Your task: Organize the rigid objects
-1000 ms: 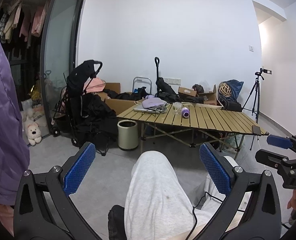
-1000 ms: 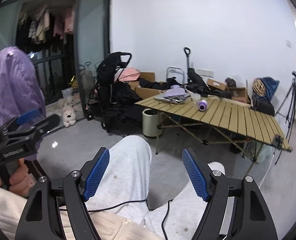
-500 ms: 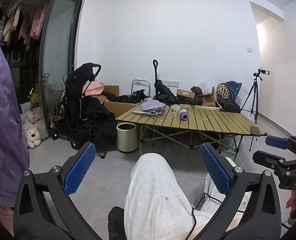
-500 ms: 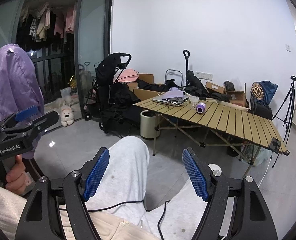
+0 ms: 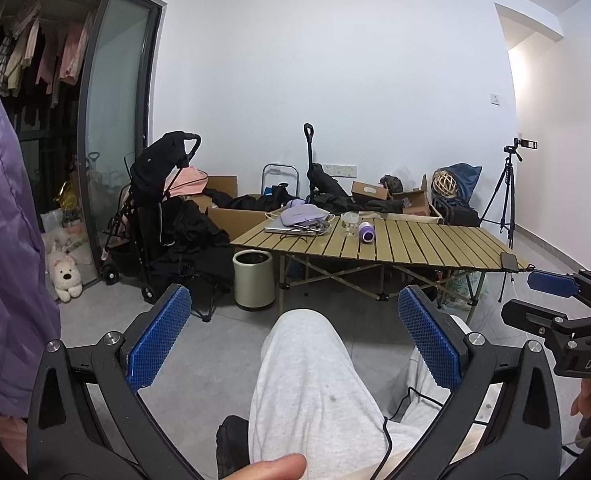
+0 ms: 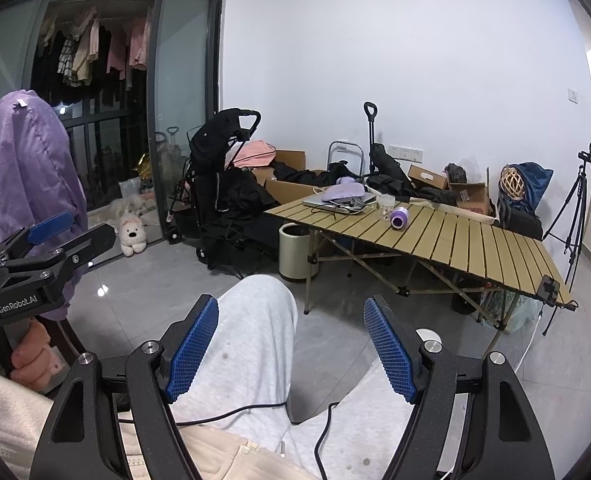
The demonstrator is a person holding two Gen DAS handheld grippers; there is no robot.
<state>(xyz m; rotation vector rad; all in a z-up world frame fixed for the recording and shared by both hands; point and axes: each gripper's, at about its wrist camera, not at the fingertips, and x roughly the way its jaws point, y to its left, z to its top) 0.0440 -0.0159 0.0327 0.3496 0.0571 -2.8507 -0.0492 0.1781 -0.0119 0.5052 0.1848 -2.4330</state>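
Purple bottle (image 6: pixel 398 217) on slatted table (image 6: pixel 475 248), details unclear.

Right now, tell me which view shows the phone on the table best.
The right wrist view: the phone lies nearer, its face visible at the table corner. The left wrist view shows the same phone as a thin dark sliver at the edge.

Right gripper (image 6: pixel 291 350): jaws wide apart, empty, above a grey-trousered knee (image 6: pixel 261 320). Left gripper (image 6: pixel 51 236) at frame left, hand-held. Slatted table (image 6: pixel 455 240) well apart, bearing a purple cylinder (image 6: pixel 398 217) on its side, near a laptop (image 6: pixel 337 200).
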